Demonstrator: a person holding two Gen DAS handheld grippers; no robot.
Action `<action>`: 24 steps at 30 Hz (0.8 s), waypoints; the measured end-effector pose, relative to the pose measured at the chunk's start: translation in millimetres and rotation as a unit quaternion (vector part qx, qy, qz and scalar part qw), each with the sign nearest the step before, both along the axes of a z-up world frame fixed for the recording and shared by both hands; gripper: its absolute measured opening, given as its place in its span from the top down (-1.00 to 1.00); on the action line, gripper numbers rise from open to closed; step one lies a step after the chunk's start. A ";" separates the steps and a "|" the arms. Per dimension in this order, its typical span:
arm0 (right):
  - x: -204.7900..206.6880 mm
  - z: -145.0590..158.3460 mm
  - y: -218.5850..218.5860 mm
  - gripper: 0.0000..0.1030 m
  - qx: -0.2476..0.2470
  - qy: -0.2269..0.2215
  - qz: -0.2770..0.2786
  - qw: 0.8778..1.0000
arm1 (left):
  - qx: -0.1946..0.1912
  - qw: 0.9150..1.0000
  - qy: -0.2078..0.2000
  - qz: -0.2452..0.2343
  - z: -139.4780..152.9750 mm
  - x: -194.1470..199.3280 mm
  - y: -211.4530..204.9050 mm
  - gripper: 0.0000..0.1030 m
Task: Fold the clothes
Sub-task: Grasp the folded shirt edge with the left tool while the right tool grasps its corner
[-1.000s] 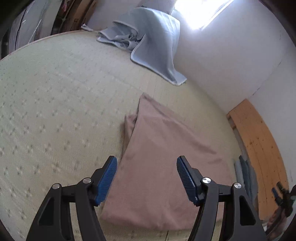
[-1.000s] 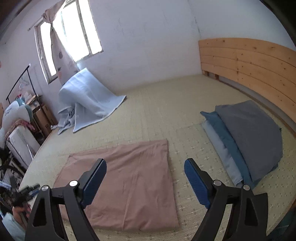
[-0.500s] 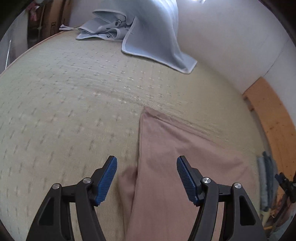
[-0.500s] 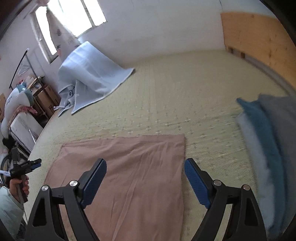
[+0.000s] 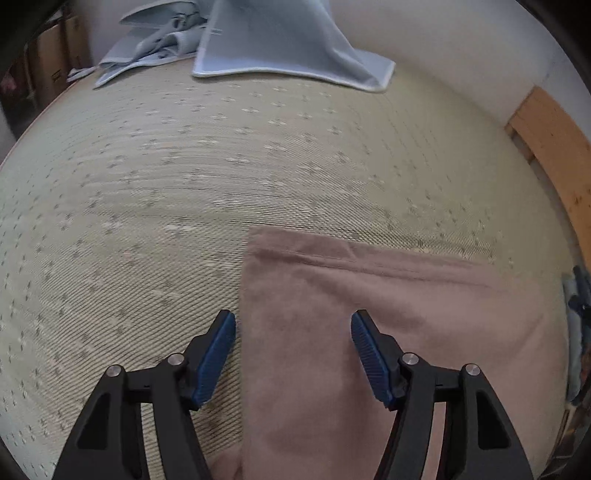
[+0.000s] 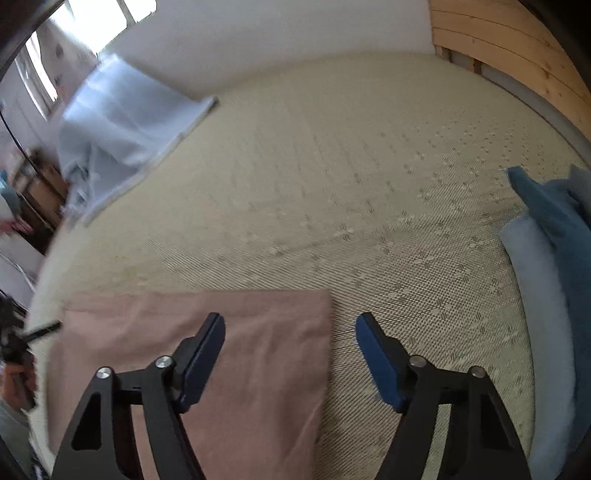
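Woven straw-coloured mat (image 5: 184,184) with little flower marks covers pretty much the whole bed, and a white wall runs along the far side. Lying flat on it is the pink cloth (image 5: 369,332), the thing to be folded, with one far corner under each gripper.

From the left wrist view, the left gripper (image 5: 293,350) hangs over the cloth's far left corner. One blue pad is over bare mat, the other over the fabric, so the left edge runs between them. The jaws are spread and nothing is pinched. This view also shows a seam line along the cloth's far edge, and cardboard boxes (image 5: 62,66) in the dark top-left corner.

The right wrist view has the opposite corner. The right gripper (image 6: 290,354) straddles the cloth's right edge and its jaws are closing, but the pads aren't pressing on the fabric. Only this camera gets the bright window (image 6: 92,22) and the stack of blue and pale folded things (image 6: 546,266) at the right. At the far left edge, blurry, a hand (image 6: 16,380) holds the other gripper.

Both views catch the rumpled light blue blanket (image 5: 280,40) by the wall and the wooden headboard (image 6: 517,48).
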State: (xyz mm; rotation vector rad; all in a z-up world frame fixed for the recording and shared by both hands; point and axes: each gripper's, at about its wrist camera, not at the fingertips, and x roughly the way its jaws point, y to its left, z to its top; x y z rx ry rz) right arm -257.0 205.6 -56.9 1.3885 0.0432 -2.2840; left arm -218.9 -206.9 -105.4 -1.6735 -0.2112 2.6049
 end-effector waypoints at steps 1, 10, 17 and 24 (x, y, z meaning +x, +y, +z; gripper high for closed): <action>-2.5 -5.8 -4.4 -0.35 0.016 0.000 0.004 1.000 | -0.011 1.000 0.001 -0.005 -0.7 -1.3 3.6 -0.34; -8.0 -38.9 -33.9 0.04 0.089 0.019 0.041 0.995 | -0.038 0.999 0.017 -0.007 2.0 -1.1 4.8 0.67; 1.2 -40.6 -56.2 0.94 0.116 0.053 0.084 0.988 | -0.041 0.999 0.023 0.003 7.5 2.2 8.6 0.95; 2.7 -12.4 -63.1 0.95 0.106 0.097 0.090 0.985 | -0.014 0.997 0.070 0.021 48.1 24.1 -9.5 0.95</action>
